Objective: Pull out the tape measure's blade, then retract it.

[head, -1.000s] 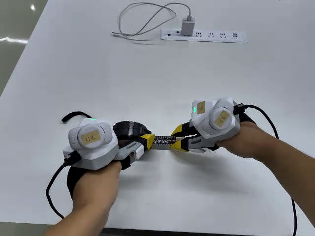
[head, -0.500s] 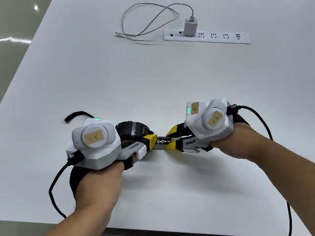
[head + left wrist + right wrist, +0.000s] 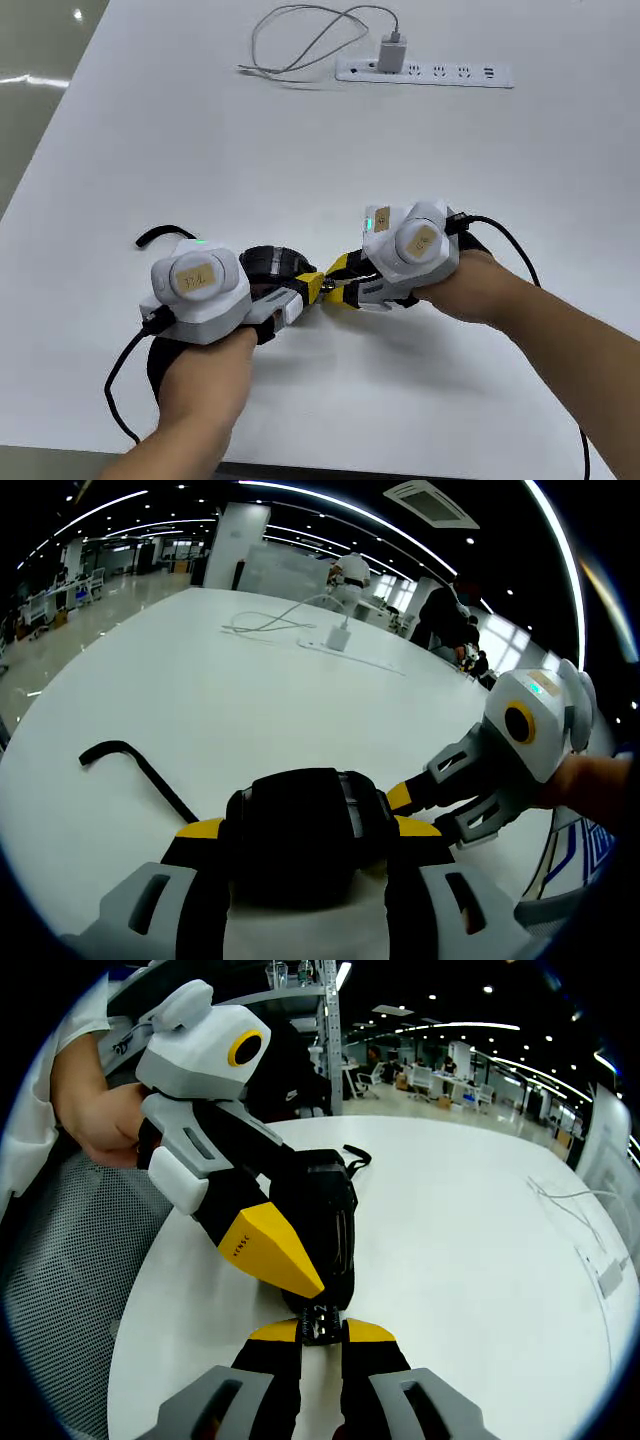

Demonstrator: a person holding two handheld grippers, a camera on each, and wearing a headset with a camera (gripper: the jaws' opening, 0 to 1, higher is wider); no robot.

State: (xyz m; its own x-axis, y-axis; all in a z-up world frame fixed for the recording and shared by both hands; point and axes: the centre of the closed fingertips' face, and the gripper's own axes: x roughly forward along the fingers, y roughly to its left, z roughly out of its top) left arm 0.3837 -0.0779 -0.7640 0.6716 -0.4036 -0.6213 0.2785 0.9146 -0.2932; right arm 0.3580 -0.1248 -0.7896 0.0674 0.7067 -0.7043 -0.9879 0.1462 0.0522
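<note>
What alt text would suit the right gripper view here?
The right gripper pinches the blade tip right at the mouth of a black tape measure. The left gripper, at the view's left, clamps that tape measure on a white table.

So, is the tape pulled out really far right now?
No, the right gripper pinches the blade right beside the black tape measure, so hardly any blade shows.

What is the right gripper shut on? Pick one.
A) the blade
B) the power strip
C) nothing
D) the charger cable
A: in the right gripper view, the right gripper pinches the blade at its end, just outside the tape measure, which the left gripper clamps.
</note>
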